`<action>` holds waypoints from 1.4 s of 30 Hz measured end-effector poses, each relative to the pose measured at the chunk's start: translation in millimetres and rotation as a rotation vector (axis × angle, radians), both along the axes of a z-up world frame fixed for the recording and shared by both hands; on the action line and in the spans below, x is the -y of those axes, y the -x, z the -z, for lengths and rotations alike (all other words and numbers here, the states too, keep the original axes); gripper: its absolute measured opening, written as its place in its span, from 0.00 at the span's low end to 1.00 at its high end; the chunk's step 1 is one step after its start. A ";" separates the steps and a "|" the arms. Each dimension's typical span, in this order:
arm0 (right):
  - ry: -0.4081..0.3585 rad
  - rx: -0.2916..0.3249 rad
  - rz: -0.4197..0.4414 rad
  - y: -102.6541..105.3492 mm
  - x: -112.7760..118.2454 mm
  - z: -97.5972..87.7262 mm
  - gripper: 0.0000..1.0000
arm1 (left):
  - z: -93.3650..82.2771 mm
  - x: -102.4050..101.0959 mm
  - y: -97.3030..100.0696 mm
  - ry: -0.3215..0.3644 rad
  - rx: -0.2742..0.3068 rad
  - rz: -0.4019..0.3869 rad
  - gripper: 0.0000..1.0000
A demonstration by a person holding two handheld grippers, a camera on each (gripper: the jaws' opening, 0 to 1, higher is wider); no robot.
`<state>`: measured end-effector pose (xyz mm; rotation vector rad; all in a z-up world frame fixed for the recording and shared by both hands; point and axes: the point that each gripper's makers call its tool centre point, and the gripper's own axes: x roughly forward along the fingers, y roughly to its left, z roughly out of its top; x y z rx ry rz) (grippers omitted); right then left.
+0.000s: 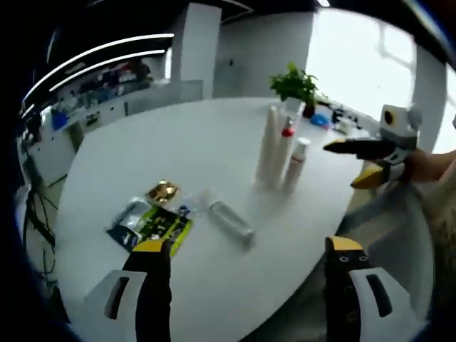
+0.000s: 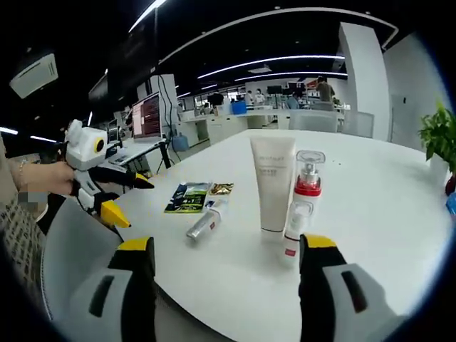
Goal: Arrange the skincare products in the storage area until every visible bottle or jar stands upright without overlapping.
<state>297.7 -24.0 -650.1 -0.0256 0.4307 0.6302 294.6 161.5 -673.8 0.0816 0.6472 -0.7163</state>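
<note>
On the white table (image 2: 399, 214), going left to right in the right gripper view: flat packets (image 2: 189, 197), a silver bottle (image 2: 204, 222) lying on its side, then a tall white tube (image 2: 273, 184) & a red-neck spray bottle (image 2: 303, 201) standing up. Left gripper (image 1: 249, 249) & right gripper (image 2: 224, 249) both hover w/ jaws wide open, holding nothing. I think the step now is fixing the lying bottle: next move needs a grab on it & a tip up onto its base, apart from the others.

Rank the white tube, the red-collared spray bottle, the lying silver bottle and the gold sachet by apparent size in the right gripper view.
1. White tube
2. Red-collared spray bottle, nearly as tall but slimmer
3. Lying silver bottle, though foreshortening makes this unsure
4. Gold sachet, smallest but also farthest
</note>
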 end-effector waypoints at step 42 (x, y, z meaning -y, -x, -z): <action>0.018 -0.065 -0.094 13.9 -47.8 10.7 0.83 | -12.5 -46.5 21.7 -0.011 0.088 -0.196 0.94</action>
